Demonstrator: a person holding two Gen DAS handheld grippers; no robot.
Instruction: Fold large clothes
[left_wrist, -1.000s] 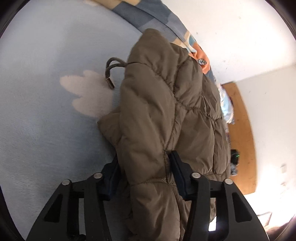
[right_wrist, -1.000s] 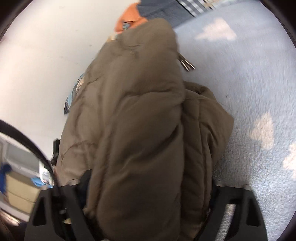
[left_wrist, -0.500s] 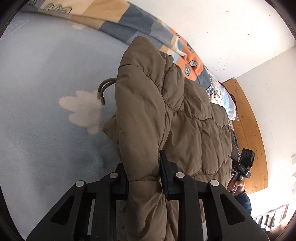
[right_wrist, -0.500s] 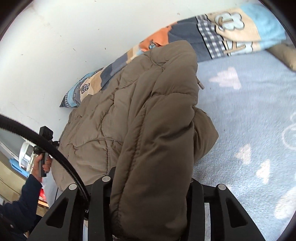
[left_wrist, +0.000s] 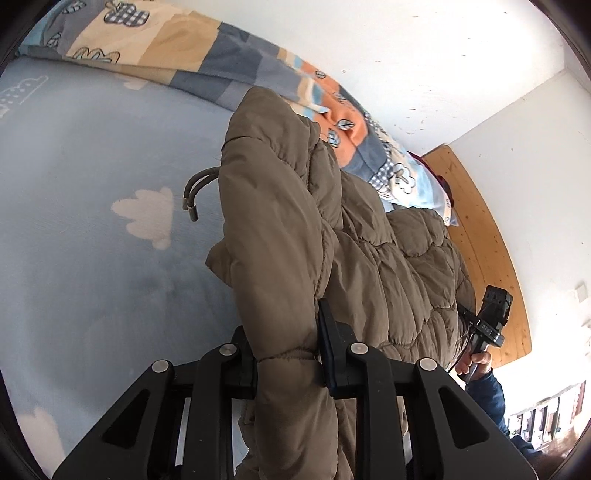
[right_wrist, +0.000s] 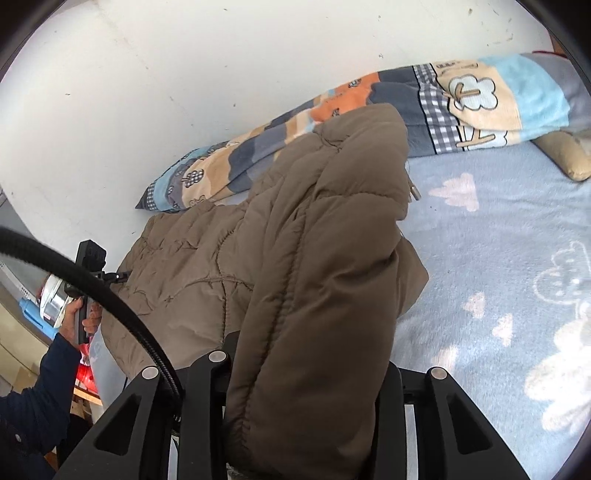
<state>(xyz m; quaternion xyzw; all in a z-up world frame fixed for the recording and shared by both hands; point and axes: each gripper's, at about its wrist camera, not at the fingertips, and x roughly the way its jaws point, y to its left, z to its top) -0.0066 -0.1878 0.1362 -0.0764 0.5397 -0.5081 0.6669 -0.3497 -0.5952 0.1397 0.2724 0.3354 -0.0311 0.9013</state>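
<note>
Left to right, left wrist view. Pale blue fleece bedspread (left_wrist: 92, 258) with white cloud prints lay flat and soft. A grey drawcord (left_wrist: 194, 192) with a metal tip dangled loose off the jacket's left edge. It could snag or get trapped inside the fold if not tucked.

Centre: the olive quilted puffer jacket (left_wrist: 280, 229), thick, slippery-looking shell, stitched into puffy channels. It lay on the bedspread, near end raised in both grippers. The left gripper (left_wrist: 286, 354) was clamped on a bunched roll of it, padding squeezed thin between the pads. Its jaws had closed within the past second.

Risk there: slick shell plus compressible fill, so the roll could creep out of the pads under the hanging weight.

Right wrist view: the right gripper (right_wrist: 306, 373) pinched a fatter roll of the same jacket; jaws had just been closing further. A wider bite means a softer hold, so that side would likely slip first, giving a skewed fold.

Behind: a patchwork quilt (right_wrist: 480, 96) along the white wall (right_wrist: 184, 74). A folded edge thrown too far could land on it.
</note>
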